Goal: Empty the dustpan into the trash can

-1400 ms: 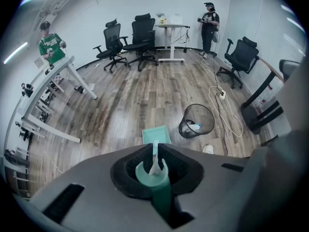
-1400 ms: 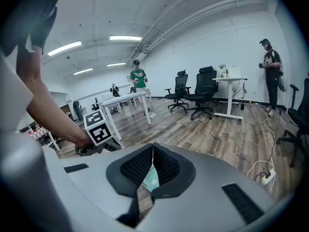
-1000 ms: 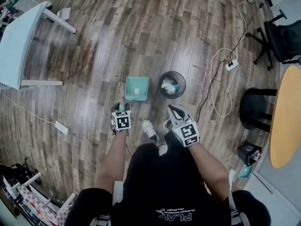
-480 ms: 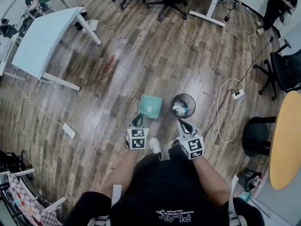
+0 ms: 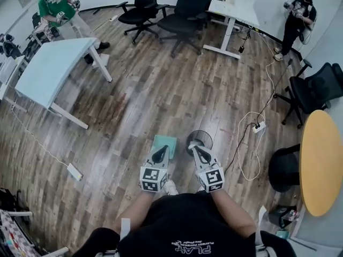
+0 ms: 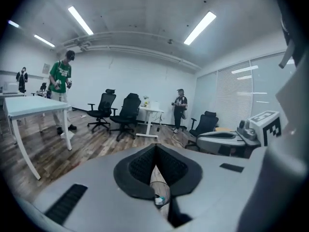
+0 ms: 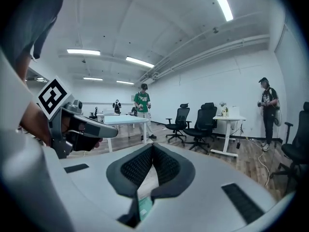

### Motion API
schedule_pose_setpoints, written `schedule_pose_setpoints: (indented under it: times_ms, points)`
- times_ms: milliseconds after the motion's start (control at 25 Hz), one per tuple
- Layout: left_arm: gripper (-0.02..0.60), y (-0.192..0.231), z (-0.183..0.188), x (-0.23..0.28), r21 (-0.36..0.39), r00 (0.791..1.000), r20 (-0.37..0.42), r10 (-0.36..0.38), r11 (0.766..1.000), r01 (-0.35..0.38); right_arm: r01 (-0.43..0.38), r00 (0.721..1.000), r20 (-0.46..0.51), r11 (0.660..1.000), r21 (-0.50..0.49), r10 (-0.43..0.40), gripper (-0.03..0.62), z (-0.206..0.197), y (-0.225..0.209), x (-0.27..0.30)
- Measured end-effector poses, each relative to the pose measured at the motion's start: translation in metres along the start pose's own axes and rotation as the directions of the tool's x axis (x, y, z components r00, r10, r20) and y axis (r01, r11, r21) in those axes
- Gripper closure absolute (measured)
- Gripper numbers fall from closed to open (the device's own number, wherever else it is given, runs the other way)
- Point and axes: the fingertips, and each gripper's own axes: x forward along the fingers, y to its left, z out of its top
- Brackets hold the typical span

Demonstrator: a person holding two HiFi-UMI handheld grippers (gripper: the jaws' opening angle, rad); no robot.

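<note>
"Two grippers. Condition?"

"Left gripper: jaws have just been closing and now meet, with nothing between them. Right gripper: jaws together too, empty. Both are held side by side in front of the person."

"Dustpan?"

"One teal square plastic dustpan, lying on the brown wood-plank floor just beyond the left gripper's tip. Neither gripper grips it."

"Trash can?"

"One round black mesh trash can, upright on the floor just right of the dustpan, beyond the right gripper's tip."

"Other stock?"

"One pale blue rectangular table, far left. Black office chairs at the far side. One white power strip with its cable, on the floor right of the can. One round yellow table at the right edge."
</note>
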Motion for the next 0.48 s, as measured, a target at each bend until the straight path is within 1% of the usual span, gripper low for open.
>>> schedule_pose_setpoints:
  times_ms: [160, 240, 360, 480]
  points:
    - [0.558, -0.026, 0.011, 0.001, 0.003, 1.0, 0.015, -0.01, 1.0, 0.01, 0.007, 0.999, 0.054, 0.999, -0.033, -0.005, 0.571, 0.03, -0.017, -0.018]
    - [0.558, -0.044, 0.014, 0.003, 0.017, 1.0, 0.022, -0.021, 1.0, 0.021, 0.016, 0.997, 0.078, 0.999, -0.037, -0.013, 0.571, 0.04, -0.027, -0.033]
    - [0.558, -0.068, 0.015, 0.006, 0.051, 0.999, 0.028, -0.041, 0.998, 0.039, 0.025, 0.995, 0.093, 0.999, -0.044, -0.021, 0.571, 0.043, -0.039, -0.049]
    - [0.558, -0.082, 0.016, 0.009, 0.065, 0.999, 0.031, -0.035, 0.997, 0.033, 0.022, 0.996, 0.082, 0.999, -0.048, -0.018, 0.571, 0.039, -0.05, -0.056]
